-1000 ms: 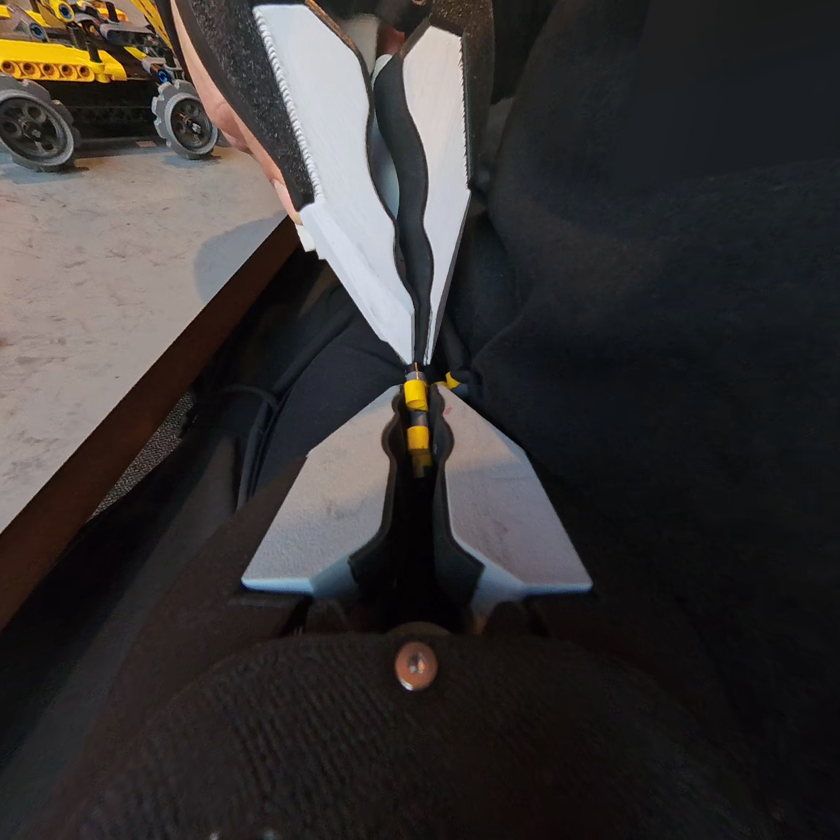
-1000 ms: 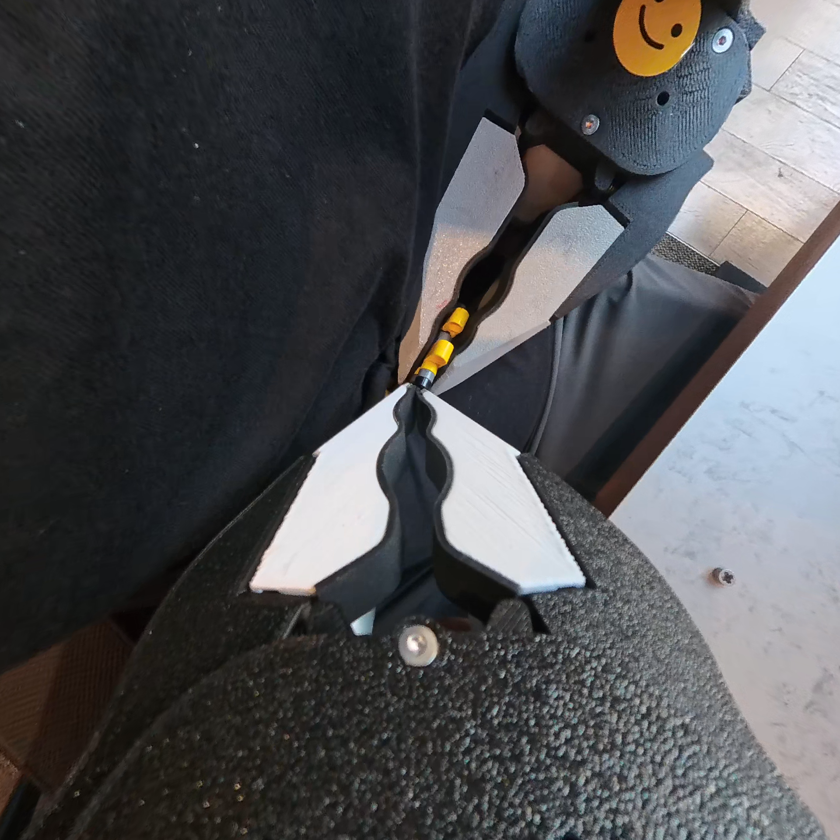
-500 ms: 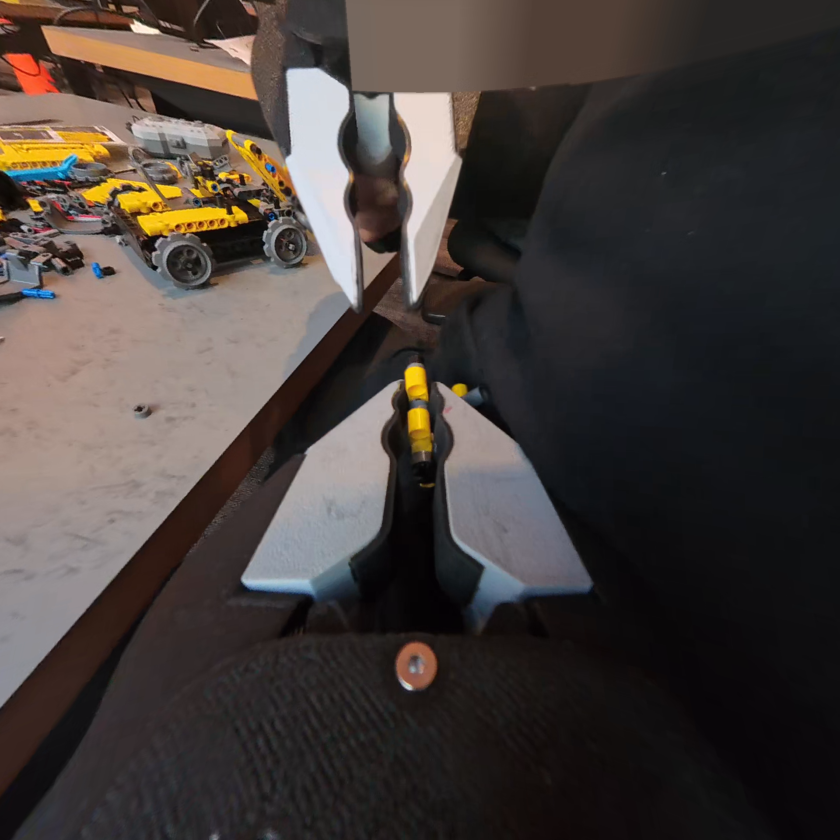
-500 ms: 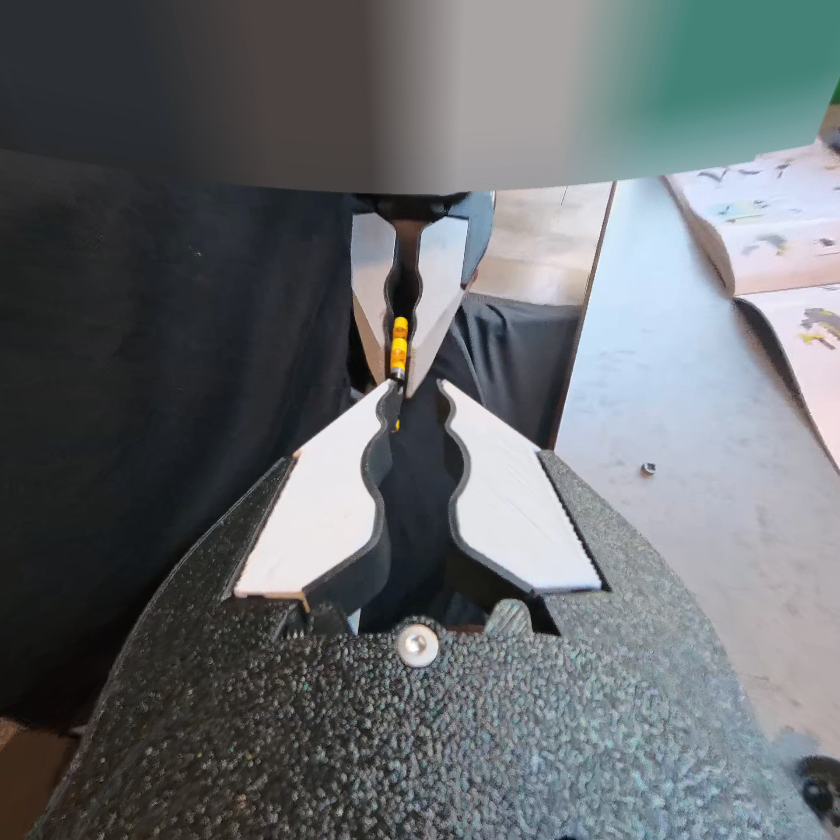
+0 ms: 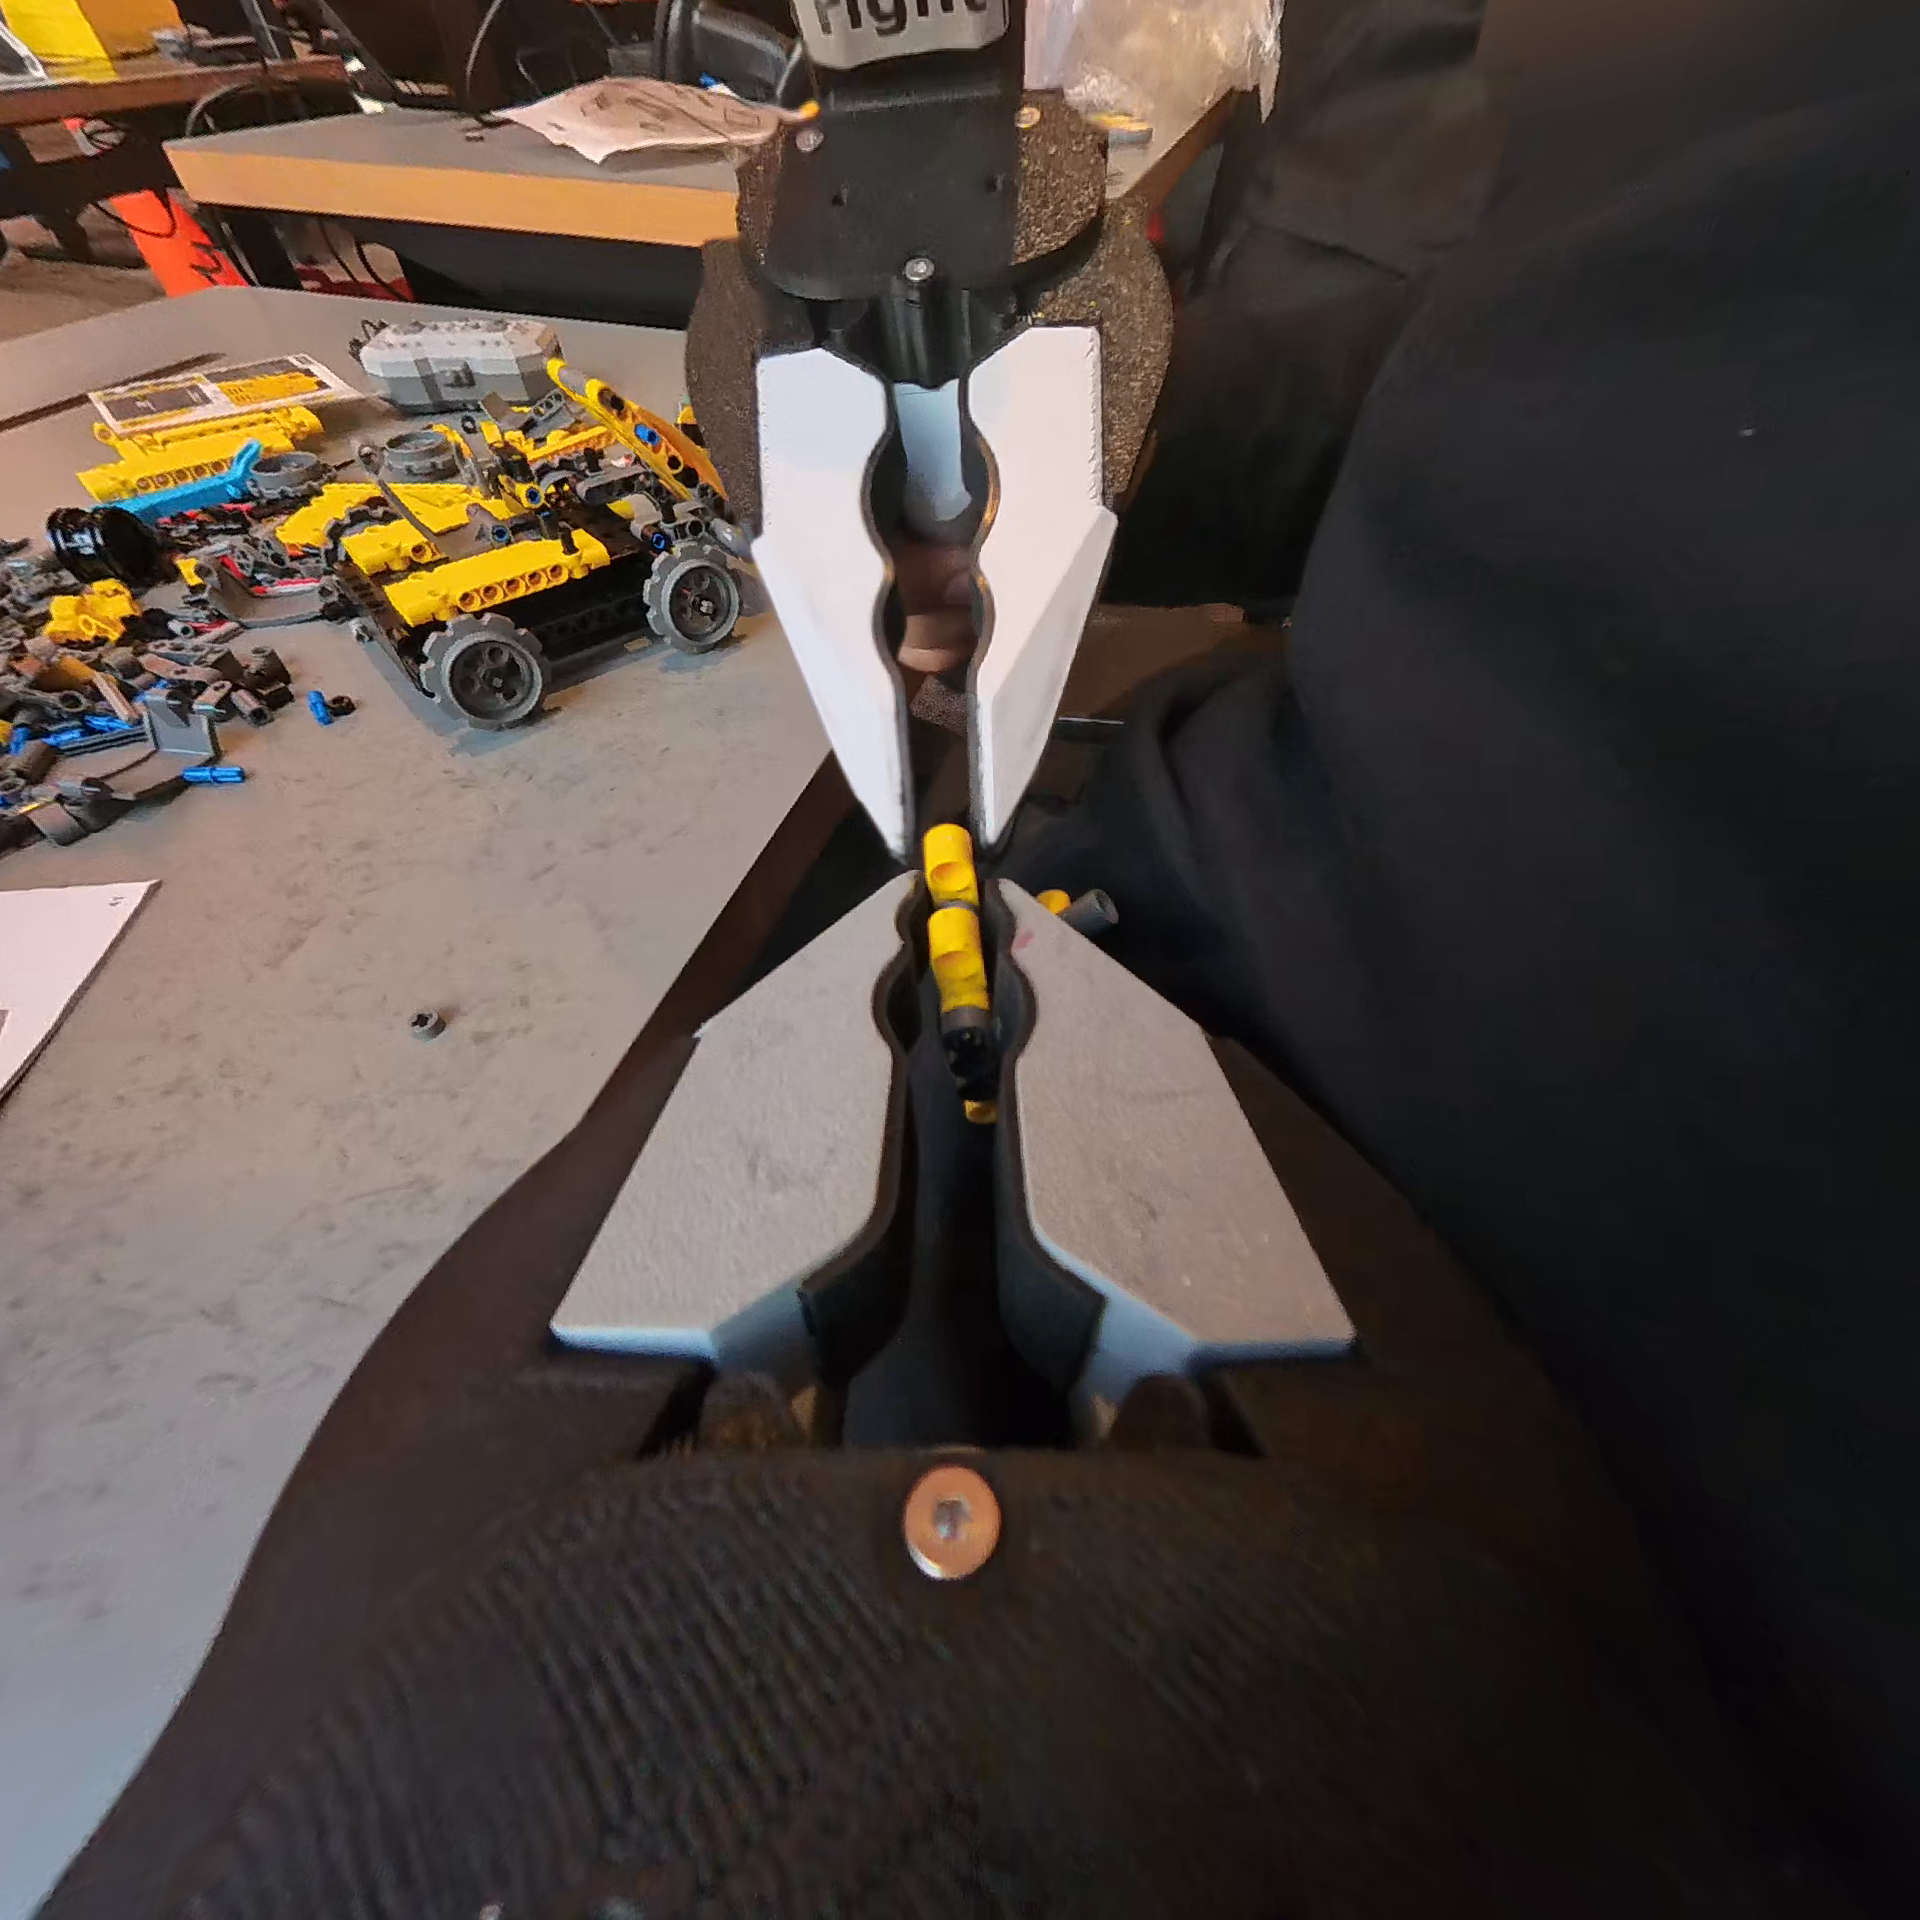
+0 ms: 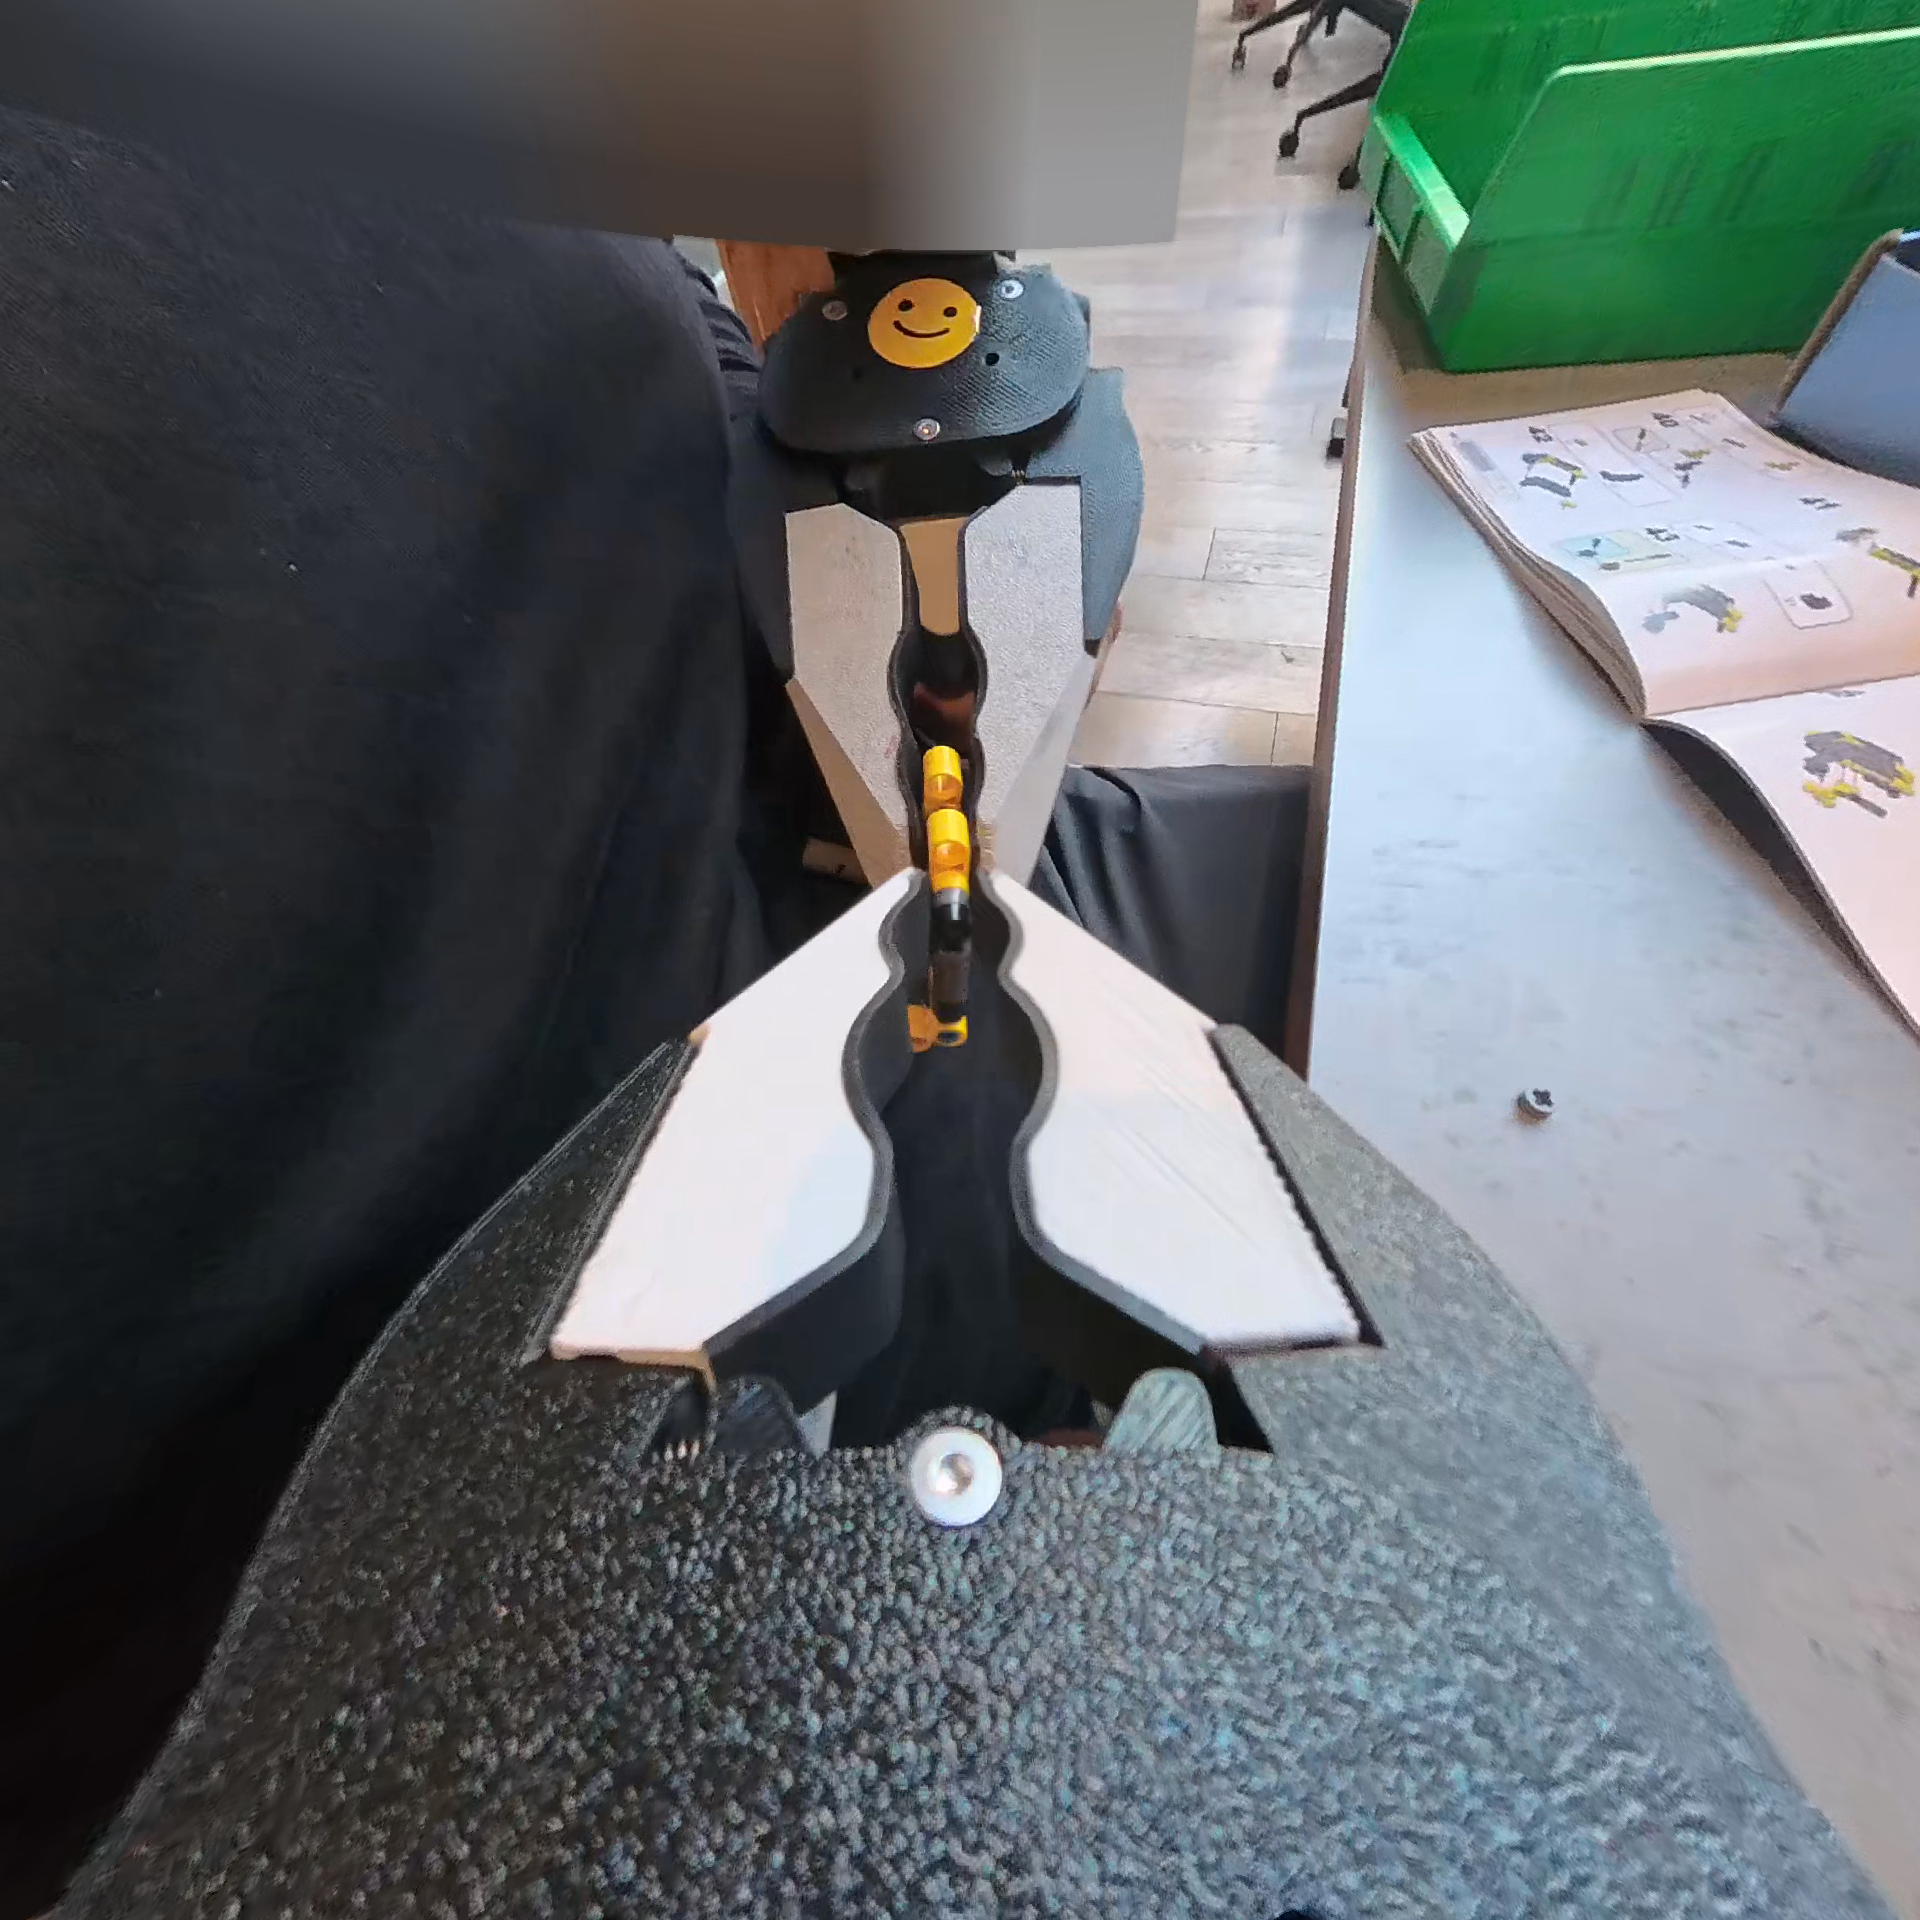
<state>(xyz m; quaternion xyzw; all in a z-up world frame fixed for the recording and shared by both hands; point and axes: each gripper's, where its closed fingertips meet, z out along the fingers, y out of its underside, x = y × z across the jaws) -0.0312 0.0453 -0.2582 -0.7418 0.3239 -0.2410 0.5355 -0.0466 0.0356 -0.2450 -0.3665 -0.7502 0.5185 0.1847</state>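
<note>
My left gripper (image 5: 958, 885) is shut on a small rod piece (image 5: 956, 935) with two yellow bushes, a black section and a yellow bit at its lower end. A yellow and dark stub (image 5: 1081, 912) sticks out beside my right finger. My right gripper (image 6: 951, 881) faces the left gripper (image 6: 940, 831) tip to tip. Its jaws stand a narrow gap apart around the piece's black part (image 6: 948, 906) and do not clearly touch it. In the left wrist view the right gripper (image 5: 942, 840) straddles the top yellow bush. Both are held off the table edge, in front of black clothing.
A grey table (image 5: 312, 1143) lies left with a yellow and black brick vehicle (image 5: 561, 603), several loose parts (image 5: 104, 675), a white sheet (image 5: 52, 966) and a small dark part (image 5: 426, 1023). An open instruction booklet (image 6: 1714, 582), a green bin (image 6: 1662, 177) and a small part (image 6: 1536, 1101) show in the right wrist view. Less than 4 cm separates the two grippers' tips.
The right gripper was shut tip to tip with the left, then opened and drew back. Now it is back at the piece with a narrower gap. Both grippers turned toward the table.
</note>
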